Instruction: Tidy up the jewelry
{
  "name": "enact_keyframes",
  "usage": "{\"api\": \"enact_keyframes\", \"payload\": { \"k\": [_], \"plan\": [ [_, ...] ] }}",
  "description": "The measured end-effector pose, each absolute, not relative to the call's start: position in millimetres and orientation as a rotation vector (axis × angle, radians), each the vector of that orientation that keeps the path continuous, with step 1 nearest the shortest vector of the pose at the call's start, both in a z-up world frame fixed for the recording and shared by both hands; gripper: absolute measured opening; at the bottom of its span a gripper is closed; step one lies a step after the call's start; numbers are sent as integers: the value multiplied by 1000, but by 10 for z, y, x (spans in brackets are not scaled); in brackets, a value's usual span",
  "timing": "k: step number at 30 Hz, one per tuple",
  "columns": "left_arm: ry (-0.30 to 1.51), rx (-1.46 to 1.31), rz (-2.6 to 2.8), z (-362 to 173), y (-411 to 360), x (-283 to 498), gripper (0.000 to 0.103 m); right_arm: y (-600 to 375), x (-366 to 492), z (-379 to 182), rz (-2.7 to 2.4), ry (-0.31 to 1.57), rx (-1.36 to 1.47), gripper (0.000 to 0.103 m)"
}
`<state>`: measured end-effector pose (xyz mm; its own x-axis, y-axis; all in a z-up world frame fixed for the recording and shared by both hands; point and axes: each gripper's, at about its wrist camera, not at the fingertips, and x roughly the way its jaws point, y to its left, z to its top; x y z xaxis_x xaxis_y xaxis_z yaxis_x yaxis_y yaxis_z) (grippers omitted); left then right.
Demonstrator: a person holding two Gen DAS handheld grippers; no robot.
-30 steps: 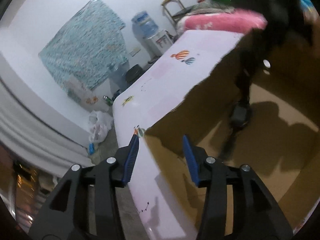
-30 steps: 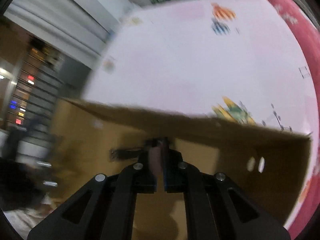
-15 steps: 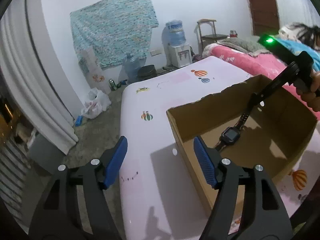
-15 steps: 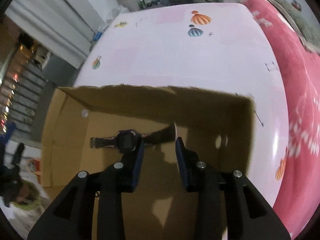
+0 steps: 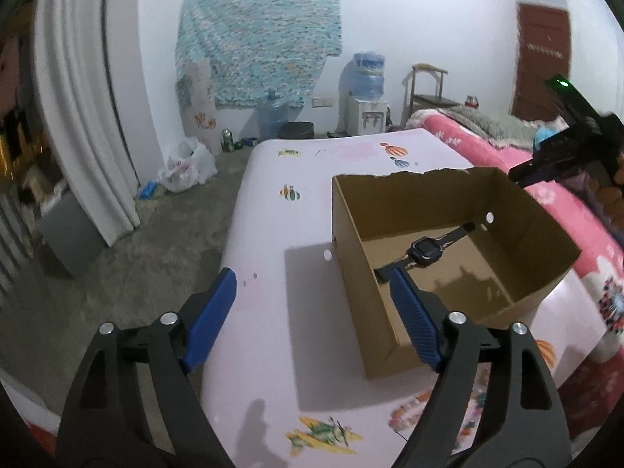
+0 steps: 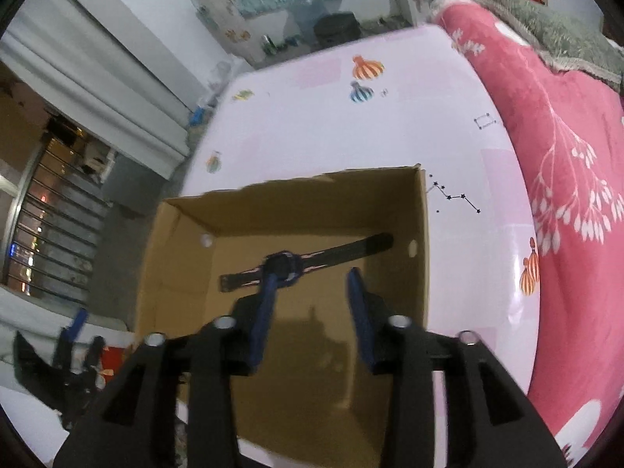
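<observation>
One watch (image 6: 286,267) is seen lying flat on the floor of one open cardboard box (image 6: 296,202) set on a pink sheet (image 6: 312,124); in the right wrist view its long axis is laid across the box from left to right, the right strap end being tilted slightly toward the far wall. The right gripper (image 6: 312,279) is held above the box, its jaws just opened and nothing gripped between them. The left gripper (image 5: 312,286) is spread wide and empty, one finger over the sheet, the other over the box's near left wall.

Blk watch (image 5: 426,247), brown box (image 5: 538,234)
</observation>
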<state>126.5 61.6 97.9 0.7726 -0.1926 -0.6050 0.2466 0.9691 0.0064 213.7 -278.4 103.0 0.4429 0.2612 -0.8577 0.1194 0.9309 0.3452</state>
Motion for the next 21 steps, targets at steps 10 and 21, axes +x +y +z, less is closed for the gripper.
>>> {"api": "enact_keyframes", "payload": {
  "k": [10, 21],
  "plan": [
    [817, 30, -203, 407, 803, 880, 84, -2632, 640, 1189, 28, 849, 278, 77],
    [895, 83, -187, 96, 449, 1027, 84, -2606, 337, 212, -59, 1018, 443, 69]
  ]
}}
